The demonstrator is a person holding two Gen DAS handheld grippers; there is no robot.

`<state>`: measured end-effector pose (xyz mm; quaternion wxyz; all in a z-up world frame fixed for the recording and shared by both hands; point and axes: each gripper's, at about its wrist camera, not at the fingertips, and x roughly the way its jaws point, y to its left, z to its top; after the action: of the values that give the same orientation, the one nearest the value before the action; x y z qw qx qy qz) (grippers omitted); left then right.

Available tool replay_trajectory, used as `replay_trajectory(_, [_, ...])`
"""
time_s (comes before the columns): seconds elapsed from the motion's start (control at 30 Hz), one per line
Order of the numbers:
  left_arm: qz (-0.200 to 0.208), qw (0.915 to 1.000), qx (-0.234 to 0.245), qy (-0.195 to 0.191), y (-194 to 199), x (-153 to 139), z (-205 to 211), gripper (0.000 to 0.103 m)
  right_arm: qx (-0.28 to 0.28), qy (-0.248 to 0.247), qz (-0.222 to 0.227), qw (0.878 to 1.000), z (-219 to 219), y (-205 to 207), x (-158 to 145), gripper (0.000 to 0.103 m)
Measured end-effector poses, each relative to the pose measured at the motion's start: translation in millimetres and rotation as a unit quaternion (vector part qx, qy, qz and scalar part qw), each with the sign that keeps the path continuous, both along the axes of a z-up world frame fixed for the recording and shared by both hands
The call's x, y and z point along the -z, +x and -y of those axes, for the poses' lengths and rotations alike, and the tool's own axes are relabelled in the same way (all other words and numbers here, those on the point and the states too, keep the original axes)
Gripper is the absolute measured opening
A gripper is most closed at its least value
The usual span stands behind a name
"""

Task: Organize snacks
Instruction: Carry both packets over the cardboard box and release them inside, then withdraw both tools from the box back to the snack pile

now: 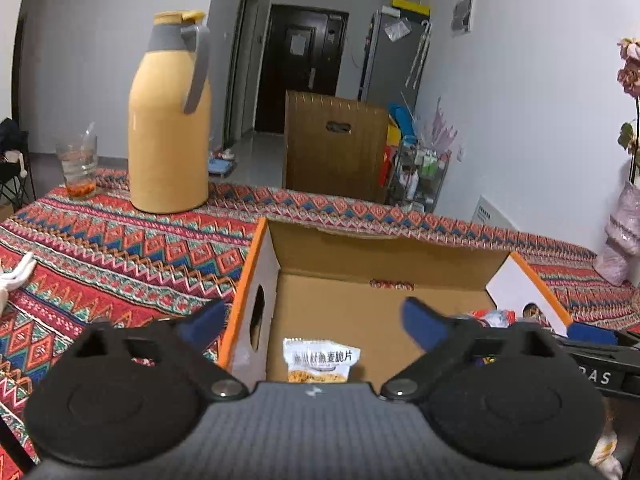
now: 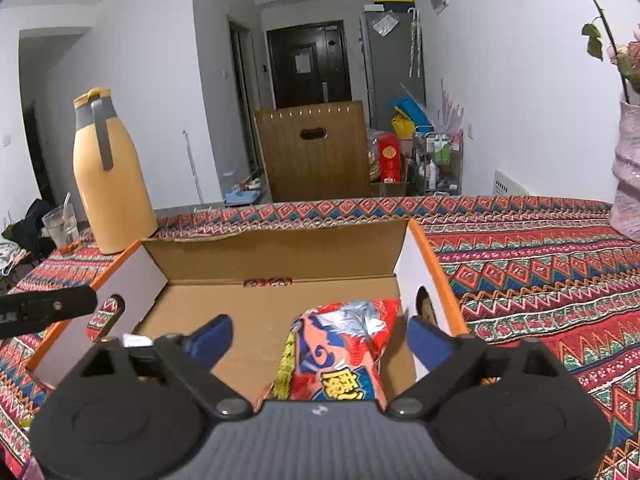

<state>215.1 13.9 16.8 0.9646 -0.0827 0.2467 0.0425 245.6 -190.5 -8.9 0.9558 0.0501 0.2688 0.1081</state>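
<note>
An open cardboard box (image 1: 380, 256) with orange-edged white flaps stands on the patterned tablecloth. It also shows in the right wrist view (image 2: 276, 252). My left gripper (image 1: 314, 320) is open above the box's left part, over a white snack packet (image 1: 321, 364) lying inside. My right gripper (image 2: 320, 338) is open above the box's right part, over a red and blue snack bag (image 2: 340, 356) lying inside. The red bag's edge shows in the left wrist view (image 1: 494, 317). Neither gripper holds anything.
A tall yellow thermos jug (image 1: 170, 120) and a glass (image 1: 77, 164) stand at the table's far left. A pink vase with flowers (image 2: 628, 184) stands far right. A wooden chair back (image 2: 314, 152) is behind the table. The tablecloth (image 2: 540, 264) extends right of the box.
</note>
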Motion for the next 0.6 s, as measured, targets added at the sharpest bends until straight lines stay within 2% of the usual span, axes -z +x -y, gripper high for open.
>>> replay_trajectory(0.03, [0.003,1.0,-0.005,0.001,-1.5,-1.2,0.1,0.103,0.003,0.003,0.001,1.0,2.3,-1.1,-1.1,0.103])
replay_trajectory(0.43, [0.012,0.9999,-0.001,0.0,-7.9,-8.1,1.6,0.103,0.015,0.008,0.01,1.0,13.8,-9.8,-10.4,0.103])
replay_trajectory(0.6, [0.028,0.9996,0.001,0.004,-21.0,-21.2,5.6,0.103,0.02,0.008,0.034,0.999,16.5,-19.5,-23.9,0.103])
